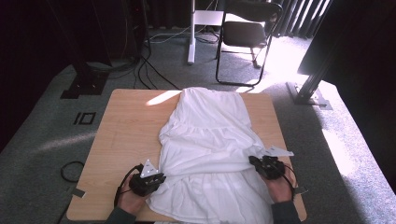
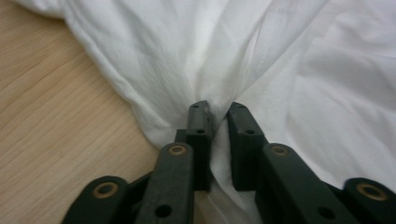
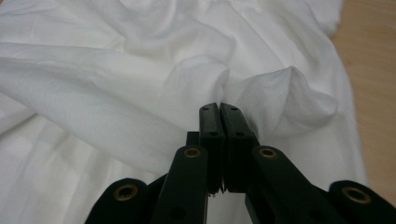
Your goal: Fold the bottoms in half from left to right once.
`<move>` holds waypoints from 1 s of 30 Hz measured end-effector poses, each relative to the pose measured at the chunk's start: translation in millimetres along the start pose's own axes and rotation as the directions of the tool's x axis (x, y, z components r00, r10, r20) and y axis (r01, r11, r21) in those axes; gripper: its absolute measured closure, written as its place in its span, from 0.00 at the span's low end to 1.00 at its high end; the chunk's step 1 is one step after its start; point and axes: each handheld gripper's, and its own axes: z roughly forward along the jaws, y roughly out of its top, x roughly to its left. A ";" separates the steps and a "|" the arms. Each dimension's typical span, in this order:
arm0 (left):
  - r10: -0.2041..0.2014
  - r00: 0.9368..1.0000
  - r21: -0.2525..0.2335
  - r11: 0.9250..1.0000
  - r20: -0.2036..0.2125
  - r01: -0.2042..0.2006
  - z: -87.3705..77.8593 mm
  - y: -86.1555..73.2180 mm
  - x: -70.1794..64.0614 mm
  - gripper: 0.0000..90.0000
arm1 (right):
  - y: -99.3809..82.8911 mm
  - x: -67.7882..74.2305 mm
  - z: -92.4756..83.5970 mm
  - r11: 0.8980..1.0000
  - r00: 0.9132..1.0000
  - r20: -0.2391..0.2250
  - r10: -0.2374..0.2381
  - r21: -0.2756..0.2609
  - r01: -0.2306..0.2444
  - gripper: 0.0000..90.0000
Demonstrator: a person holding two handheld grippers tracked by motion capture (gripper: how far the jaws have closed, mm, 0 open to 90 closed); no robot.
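Note:
A white tiered garment (image 1: 205, 135) lies spread down the middle of the wooden table (image 1: 126, 135), its hem hanging over the near edge. My left gripper (image 1: 160, 177) is at the garment's left side near the front. In the left gripper view its jaws (image 2: 218, 111) are shut on a bunched fold of the white cloth (image 2: 196, 56). My right gripper (image 1: 255, 163) is at the garment's right side. In the right gripper view its jaws (image 3: 219, 109) are pressed together, with a raised pucker of the cloth (image 3: 285, 93) gathered at the tips.
Bare tabletop lies on either side of the garment. Behind the table on the carpet stand a black folding chair (image 1: 247, 32), a white stand post (image 1: 191, 32) and loose cables (image 1: 149, 70). A black frame foot (image 1: 308, 91) stands at the right, and a cable loop (image 1: 70, 170) lies at the left.

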 end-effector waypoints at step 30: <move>-0.010 0.997 -0.079 0.997 0.070 0.016 11.3 15.9 -3.9 0.59 | -83.6 -20.6 -66.0 0.988 0.986 0.077 0.151 -0.039 -0.148 0.58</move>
